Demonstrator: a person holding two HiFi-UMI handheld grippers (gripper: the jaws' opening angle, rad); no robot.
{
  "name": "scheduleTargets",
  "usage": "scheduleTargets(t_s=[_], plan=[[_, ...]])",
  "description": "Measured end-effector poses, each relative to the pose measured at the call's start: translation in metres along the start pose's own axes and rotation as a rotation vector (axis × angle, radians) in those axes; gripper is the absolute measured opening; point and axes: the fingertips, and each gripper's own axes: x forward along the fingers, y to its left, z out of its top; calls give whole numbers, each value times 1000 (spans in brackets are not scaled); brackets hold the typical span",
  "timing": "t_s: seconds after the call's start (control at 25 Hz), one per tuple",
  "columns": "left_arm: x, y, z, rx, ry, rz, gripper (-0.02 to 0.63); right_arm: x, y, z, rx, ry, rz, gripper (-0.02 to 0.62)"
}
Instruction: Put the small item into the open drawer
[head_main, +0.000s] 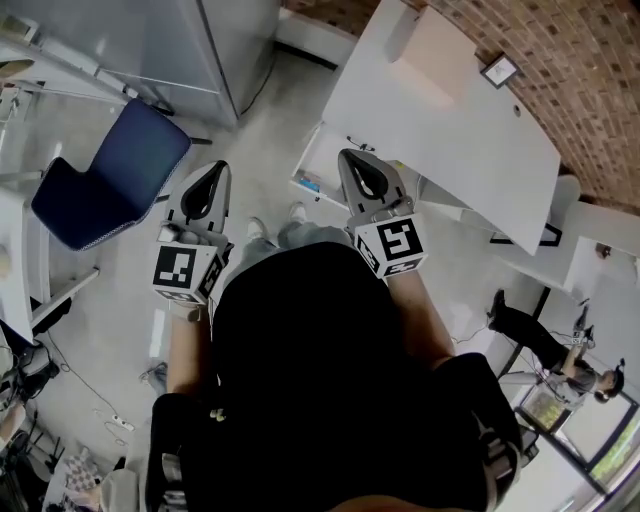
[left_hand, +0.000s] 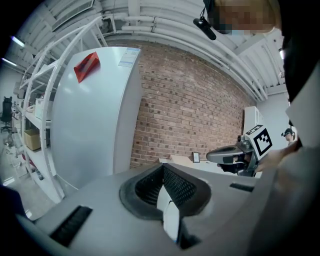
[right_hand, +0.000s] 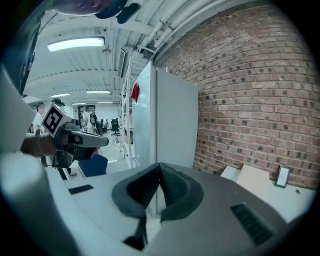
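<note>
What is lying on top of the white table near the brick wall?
A beige flat board and a small dark frame are on the white table. The right gripper covers part of its near edge.

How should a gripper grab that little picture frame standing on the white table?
Probably by its top edge, coming down from above. The picture frame stands nearly upright on the white table, close to the brick wall. That leaves the thin top edge free, while the space behind it looks tight. Pinch across its front and back.
</note>
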Motion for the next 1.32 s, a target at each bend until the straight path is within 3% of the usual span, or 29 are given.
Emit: scheduleTargets(t_s=[0.4, 1.32], plan=[[4, -5, 9, 2, -27, -26, 3, -5, 5, 12, -3, -29, -11, 12], [7, -16, 6, 32, 12, -54, 3, -7, -1, 5, 14, -18, -26, 12]])
